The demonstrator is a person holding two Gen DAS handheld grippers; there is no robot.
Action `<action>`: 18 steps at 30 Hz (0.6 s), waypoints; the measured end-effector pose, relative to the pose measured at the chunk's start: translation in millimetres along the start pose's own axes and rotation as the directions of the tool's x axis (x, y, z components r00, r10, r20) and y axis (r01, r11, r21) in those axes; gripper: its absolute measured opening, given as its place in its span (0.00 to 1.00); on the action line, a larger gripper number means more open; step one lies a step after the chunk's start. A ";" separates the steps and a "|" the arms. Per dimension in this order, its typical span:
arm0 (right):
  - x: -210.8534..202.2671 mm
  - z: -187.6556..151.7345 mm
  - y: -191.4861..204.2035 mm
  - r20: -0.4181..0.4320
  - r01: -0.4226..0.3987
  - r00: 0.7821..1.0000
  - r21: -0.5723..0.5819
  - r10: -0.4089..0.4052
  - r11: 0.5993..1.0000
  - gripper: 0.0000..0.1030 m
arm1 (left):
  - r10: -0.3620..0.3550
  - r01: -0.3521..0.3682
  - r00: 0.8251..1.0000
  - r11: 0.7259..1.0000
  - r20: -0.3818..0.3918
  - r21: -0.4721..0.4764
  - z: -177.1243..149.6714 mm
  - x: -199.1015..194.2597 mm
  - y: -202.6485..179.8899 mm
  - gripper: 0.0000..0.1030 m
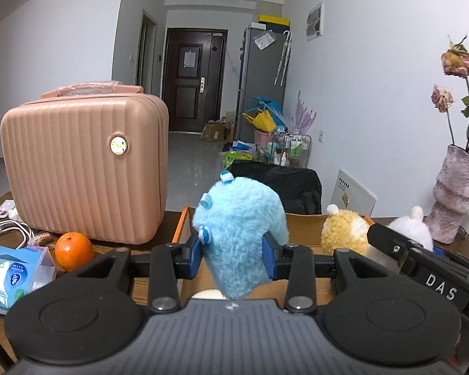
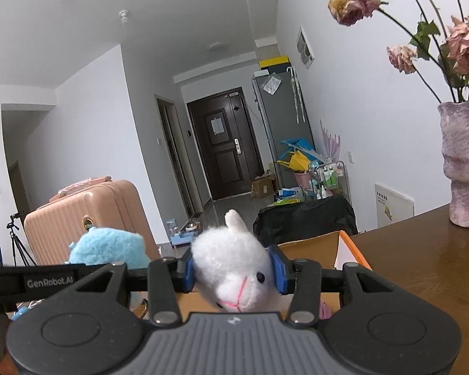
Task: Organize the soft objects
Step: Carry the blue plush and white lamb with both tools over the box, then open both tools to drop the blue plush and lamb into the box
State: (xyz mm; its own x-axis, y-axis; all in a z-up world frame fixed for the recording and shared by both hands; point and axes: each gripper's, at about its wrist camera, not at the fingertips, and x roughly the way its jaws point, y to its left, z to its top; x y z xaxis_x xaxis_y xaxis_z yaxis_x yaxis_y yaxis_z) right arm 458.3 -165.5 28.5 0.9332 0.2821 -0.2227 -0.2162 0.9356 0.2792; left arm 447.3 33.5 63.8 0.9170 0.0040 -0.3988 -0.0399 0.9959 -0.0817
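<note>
Both toys hang just above the open cardboard box on the worktop. The left gripper has its jaws pressed on the blue plush toy, the right gripper on the white plush lamb. The box lies directly below and ahead of both, so I think the drop is short for either hand.
</note>
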 end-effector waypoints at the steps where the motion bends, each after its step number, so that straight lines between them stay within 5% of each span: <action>1: 3.0 0.6 -0.4 -0.005 0.000 1.000 0.002 0.000 1.000 0.44 | 0.002 -0.002 1.000 1.000 -0.005 -0.001 0.5 3.6 0.8 0.38; 8: 23.3 2.3 -4.5 -0.044 0.003 0.999 0.006 -0.003 1.000 0.45 | 0.012 -0.012 0.999 1.000 -0.043 -0.001 0.5 26.3 4.5 0.39; 12: 39.5 2.4 -12.9 -0.110 0.028 0.994 0.041 -0.023 0.999 0.54 | 0.024 -0.024 0.996 1.000 -0.086 0.004 -4.1 41.1 4.4 0.43; 14: 42.3 1.2 -18.4 -0.130 0.045 0.991 0.069 -0.035 0.997 0.54 | 0.018 -0.019 0.994 1.000 -0.108 -0.002 -7.1 46.8 5.7 0.54; 18: 41.0 2.8 -30.1 -0.137 0.073 0.989 0.120 -0.057 0.990 0.77 | 0.031 -0.032 0.992 0.999 -0.124 -0.010 -9.9 50.2 8.3 0.80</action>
State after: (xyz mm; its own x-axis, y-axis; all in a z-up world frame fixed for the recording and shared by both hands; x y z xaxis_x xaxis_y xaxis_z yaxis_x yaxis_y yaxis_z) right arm 503.9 -182.6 13.5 0.8956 0.2553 -0.3644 -0.1113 0.9216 0.3719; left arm 489.1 41.1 34.1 0.8593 0.0233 -0.5110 -0.0733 0.9942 -0.0780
